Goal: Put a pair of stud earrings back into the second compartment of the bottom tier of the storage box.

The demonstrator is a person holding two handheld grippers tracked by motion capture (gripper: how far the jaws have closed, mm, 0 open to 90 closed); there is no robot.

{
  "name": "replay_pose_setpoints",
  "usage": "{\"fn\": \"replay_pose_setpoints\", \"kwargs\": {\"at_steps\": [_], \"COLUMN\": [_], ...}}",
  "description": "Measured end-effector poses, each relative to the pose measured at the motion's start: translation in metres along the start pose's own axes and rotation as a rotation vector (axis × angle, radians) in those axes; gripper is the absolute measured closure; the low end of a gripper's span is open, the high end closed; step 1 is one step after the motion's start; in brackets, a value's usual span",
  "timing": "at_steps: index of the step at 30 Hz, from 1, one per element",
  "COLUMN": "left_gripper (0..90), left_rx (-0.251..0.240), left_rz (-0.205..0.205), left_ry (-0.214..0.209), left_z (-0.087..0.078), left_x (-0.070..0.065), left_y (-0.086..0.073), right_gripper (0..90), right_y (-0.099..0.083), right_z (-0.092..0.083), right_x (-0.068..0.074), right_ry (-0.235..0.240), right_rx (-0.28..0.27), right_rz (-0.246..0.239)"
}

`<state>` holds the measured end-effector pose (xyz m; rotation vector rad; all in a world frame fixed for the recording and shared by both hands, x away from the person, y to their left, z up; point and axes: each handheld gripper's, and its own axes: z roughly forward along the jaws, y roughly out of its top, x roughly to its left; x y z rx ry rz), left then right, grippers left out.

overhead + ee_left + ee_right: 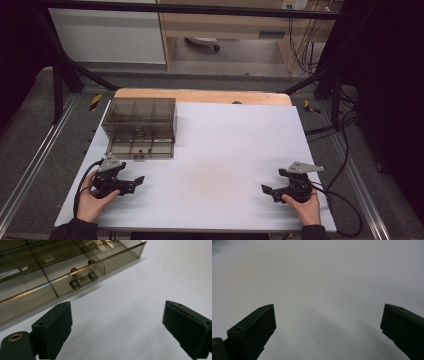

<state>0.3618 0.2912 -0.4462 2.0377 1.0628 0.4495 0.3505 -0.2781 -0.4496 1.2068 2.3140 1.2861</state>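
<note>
A person seated at the near edge of a white rectangular table (pixel 220 150) holds a black two-jaw gripper in each hand, both resting low over the tabletop. The left gripper (pixel 136 182), topped by a grey three-cornered plate, sits just in front of a smoky, translucent plastic drawer cabinet (pixel 141 127), near the cabinet's front left corner; its jaws are spread wide with nothing between them, as the left gripper view (pixel 116 322) shows bare white surface in the gap. The cabinet stands at the table's far left, its top divided into compartments and its lowest drawer front facing the person. In the left gripper view, that drawer front carries a small handle with two round metal knobs (pixel 83 280), and two small red rounded pieces (pixel 82 266) sit behind the tinted wall just above it; what they are cannot be told. The right gripper (pixel 267 191), well apart from the cabinet toward the table's near right, points inward across the table. Its jaws are likewise spread, with only bare white tabletop beneath them in the right gripper view (pixel 328 327). Black cables trail from both grippers.
</note>
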Motion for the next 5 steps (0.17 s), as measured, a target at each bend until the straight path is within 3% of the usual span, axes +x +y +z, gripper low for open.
{"fn": "replay_pose_setpoints", "kwargs": {"at_steps": [5], "left_gripper": [8.4], "left_rx": [0.007], "left_rz": [-0.001], "left_ry": [0.005], "left_z": [-0.0004], "left_x": [0.0012], "left_y": [-0.0018], "right_gripper": [0.7], "right_y": [-0.0001], "right_z": [-0.0001], "right_x": [0.0001], "right_ry": [0.004], "right_rx": [0.001], "right_rz": [-0.002]}}
